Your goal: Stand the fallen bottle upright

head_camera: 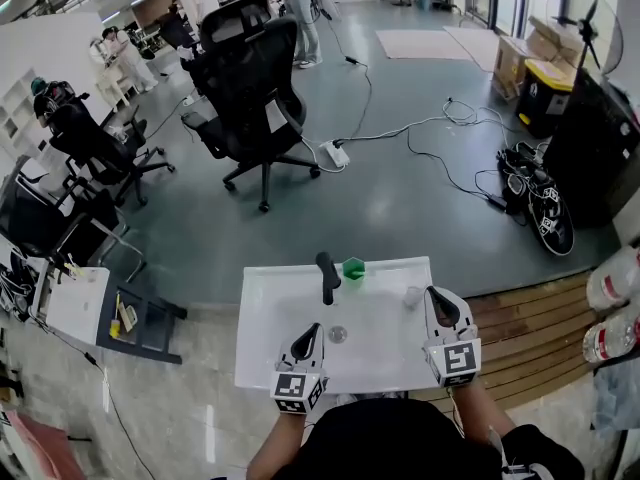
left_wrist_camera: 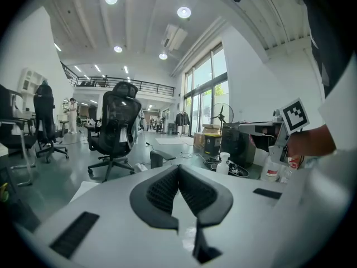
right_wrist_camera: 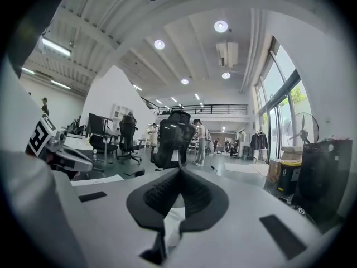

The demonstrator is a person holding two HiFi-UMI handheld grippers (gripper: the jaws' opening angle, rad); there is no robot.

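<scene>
A small clear bottle (head_camera: pixel 413 296) with a white top stands upright on the white table (head_camera: pixel 270 313); the left gripper view also shows the bottle (left_wrist_camera: pixel 223 163). My right gripper (head_camera: pixel 437 294) hovers just right of it, a little above the tabletop, jaws shut and empty. In its own view the right gripper (right_wrist_camera: pixel 179 173) has its pads pressed together. My left gripper (head_camera: pixel 315 330) sits near the table's front, its pads meeting in its own view (left_wrist_camera: pixel 178 169), with nothing held.
A black curved object (head_camera: pixel 327 276) and a green block (head_camera: pixel 353 268) lie at the table's far edge. A small clear round thing (head_camera: pixel 338 335) sits mid-table by the left gripper. Office chairs (head_camera: pixel 250 88), floor cables (head_camera: pixel 440 128) and bottles (head_camera: pixel 610 280) surround the table.
</scene>
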